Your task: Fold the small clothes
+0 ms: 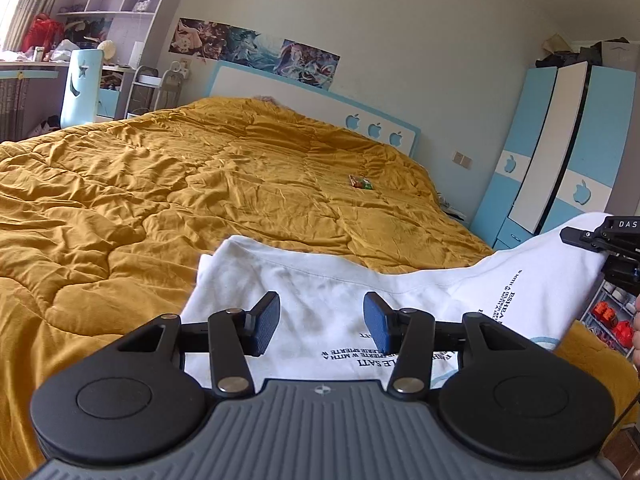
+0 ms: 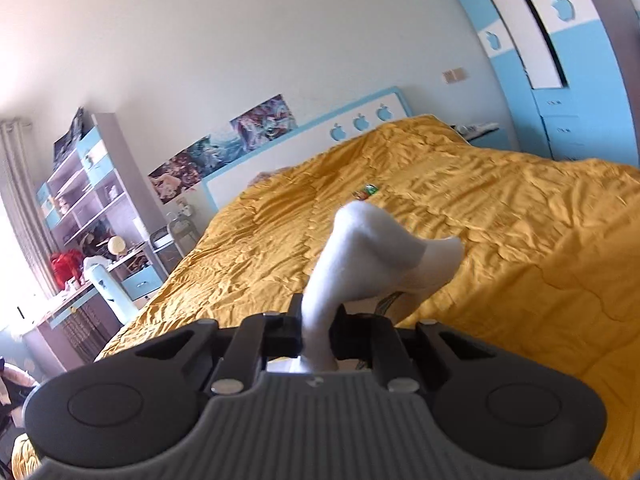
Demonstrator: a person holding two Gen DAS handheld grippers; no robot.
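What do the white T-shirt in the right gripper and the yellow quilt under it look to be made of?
White T-shirt: looks like soft matte cotton knit; it drapes limply from the right gripper, with stitched seams and printed dark lettering. Yellow quilt: apparently padded woven fabric, cotton or microfibre, with a slight sheen; stitched panels puff up and fine creases catch the light.

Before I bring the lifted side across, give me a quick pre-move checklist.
1. Right gripper clamped on the white T-shirt: ok.
2. Lifted cloth is clear of the yellow quilt: ok.
3. Left gripper open, nothing between its fingers: ok.
4. Left gripper pinning the shirt: not ok, it hovers above it.
5. Shirt lying flat: not ok, wrinkled.
6. Small colourful packet clear of the shirt: ok.
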